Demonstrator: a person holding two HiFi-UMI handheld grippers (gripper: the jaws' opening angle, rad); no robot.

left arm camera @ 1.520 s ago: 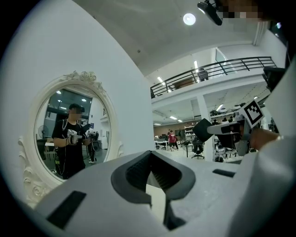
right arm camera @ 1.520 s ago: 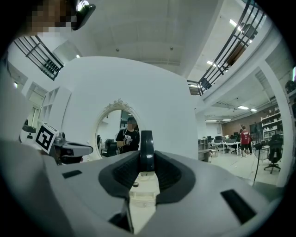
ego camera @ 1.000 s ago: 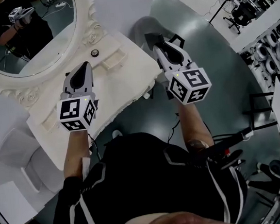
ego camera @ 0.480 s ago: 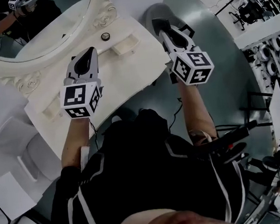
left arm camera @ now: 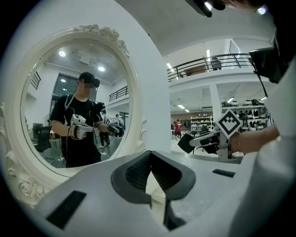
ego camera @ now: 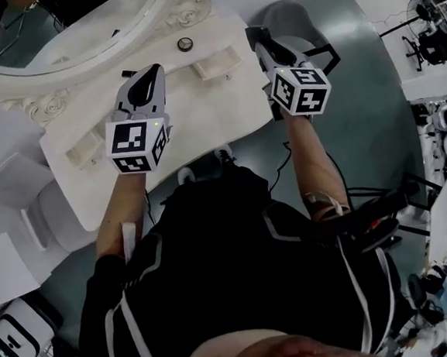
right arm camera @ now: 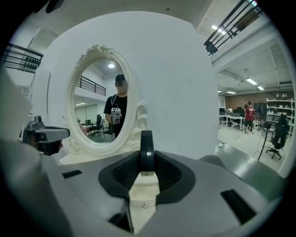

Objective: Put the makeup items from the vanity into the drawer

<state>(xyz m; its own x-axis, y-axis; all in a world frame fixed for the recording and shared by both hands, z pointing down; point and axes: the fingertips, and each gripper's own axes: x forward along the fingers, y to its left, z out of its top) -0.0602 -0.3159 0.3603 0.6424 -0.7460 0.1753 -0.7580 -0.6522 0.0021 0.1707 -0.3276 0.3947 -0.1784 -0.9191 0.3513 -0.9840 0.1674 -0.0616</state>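
Note:
The white vanity (ego camera: 194, 114) with its oval mirror (ego camera: 78, 23) lies below me. A small round black item (ego camera: 185, 43) sits on the top near the mirror's foot. My right gripper (ego camera: 256, 32) hovers at the vanity's right edge. In the right gripper view its jaws (right arm camera: 146, 159) are shut on a thin black disc-like item (right arm camera: 146, 147) held upright and edge-on. My left gripper (ego camera: 150, 70) hangs over the middle of the vanity top. Its jaws (left arm camera: 151, 159) are shut at the tips, with nothing between them.
A small raised drawer box (ego camera: 217, 64) sits on the vanity between the grippers, and another (ego camera: 88, 147) on the left. A grey stool (ego camera: 291, 16) stands past the right edge, pale seats (ego camera: 23, 203) at the left. Cables trail across the floor.
The head view has swung, so the vanity sits further right and lower in the frame. Both grippers keep about the same place over it. The right still holds the black item.

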